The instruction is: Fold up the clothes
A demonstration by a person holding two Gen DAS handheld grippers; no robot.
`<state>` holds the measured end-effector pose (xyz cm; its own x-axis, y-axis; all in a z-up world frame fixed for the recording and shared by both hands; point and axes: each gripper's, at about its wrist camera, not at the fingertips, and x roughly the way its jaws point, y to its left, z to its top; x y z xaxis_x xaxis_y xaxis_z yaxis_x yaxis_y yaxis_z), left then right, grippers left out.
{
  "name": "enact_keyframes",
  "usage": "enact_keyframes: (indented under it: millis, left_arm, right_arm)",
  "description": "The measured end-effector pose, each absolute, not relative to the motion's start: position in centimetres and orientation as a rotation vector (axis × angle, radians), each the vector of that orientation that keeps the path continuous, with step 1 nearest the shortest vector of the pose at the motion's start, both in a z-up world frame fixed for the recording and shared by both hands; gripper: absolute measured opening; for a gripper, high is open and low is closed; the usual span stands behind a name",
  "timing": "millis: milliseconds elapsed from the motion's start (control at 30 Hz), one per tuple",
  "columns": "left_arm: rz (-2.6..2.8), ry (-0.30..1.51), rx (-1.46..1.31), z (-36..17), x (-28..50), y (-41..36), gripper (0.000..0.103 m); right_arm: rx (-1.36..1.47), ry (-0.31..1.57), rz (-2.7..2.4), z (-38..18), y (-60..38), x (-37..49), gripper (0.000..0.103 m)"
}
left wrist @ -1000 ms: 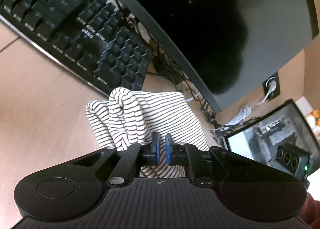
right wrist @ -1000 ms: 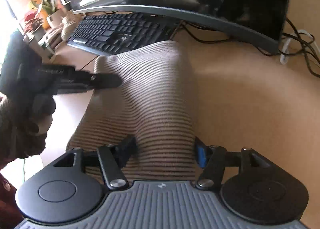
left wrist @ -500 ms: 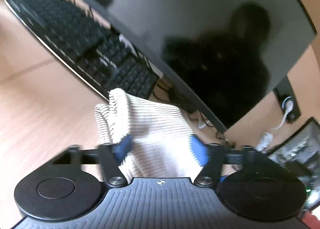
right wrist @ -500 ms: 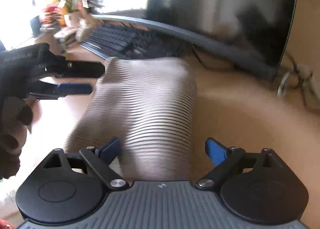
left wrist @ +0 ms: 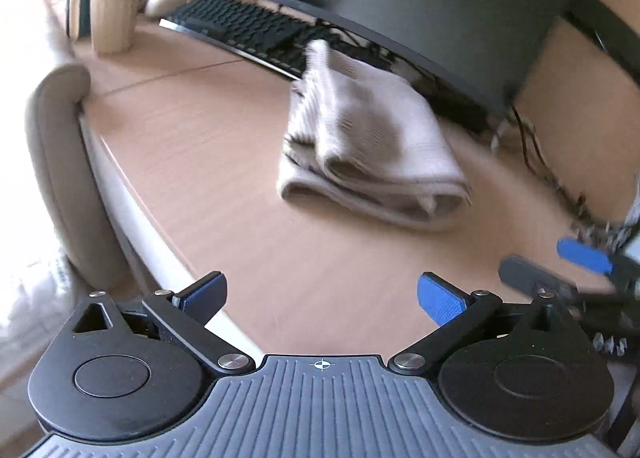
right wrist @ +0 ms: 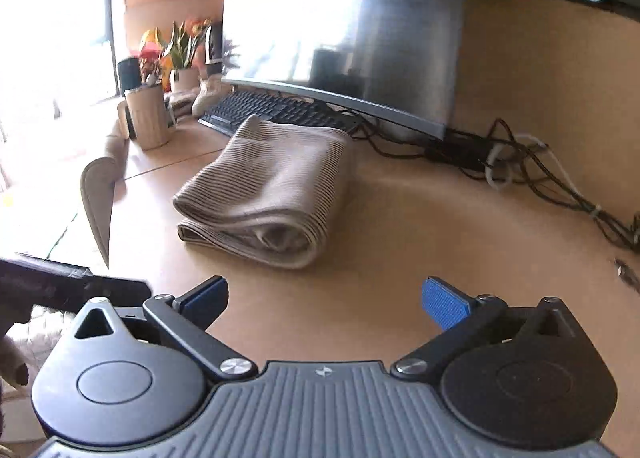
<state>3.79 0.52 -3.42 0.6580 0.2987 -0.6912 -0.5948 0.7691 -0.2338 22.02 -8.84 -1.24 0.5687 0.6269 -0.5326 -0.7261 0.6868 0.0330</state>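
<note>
the folded striped garment [left wrist: 372,145] lay on the bench [left wrist: 208,161], well ahead of both grippers' jaws, which had just been opening and stood wide and empty: left gripper [left wrist: 322,296], right gripper [right wrist: 324,300].

Both grippers hang apart: the left gripper [left wrist: 322,294] and right gripper [right wrist: 325,296] have just been opening, jaws wide, nothing between them, apparently angled downward.

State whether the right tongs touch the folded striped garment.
Apart: the right wrist view shows bare desk between the open right tongs and the folded striped garment.
</note>
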Motion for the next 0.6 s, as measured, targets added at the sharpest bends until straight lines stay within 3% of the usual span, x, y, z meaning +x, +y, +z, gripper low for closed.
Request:
enact_keyframes:
  millis: [133,600]
  left_arm:
    - [0.58,0.672,-0.393,-3.8,3.2,-2.5,0.103]
    - [0.682,0.618,-0.377,-2.6,1.7,-7.0,0.103]
  right_arm:
    - [-0.237,0.452,0.746,-4.0,-10.3,21.1,0.103]
    - [-0.206,0.378,0.904,-3.5,-12.0,19.4,0.103]
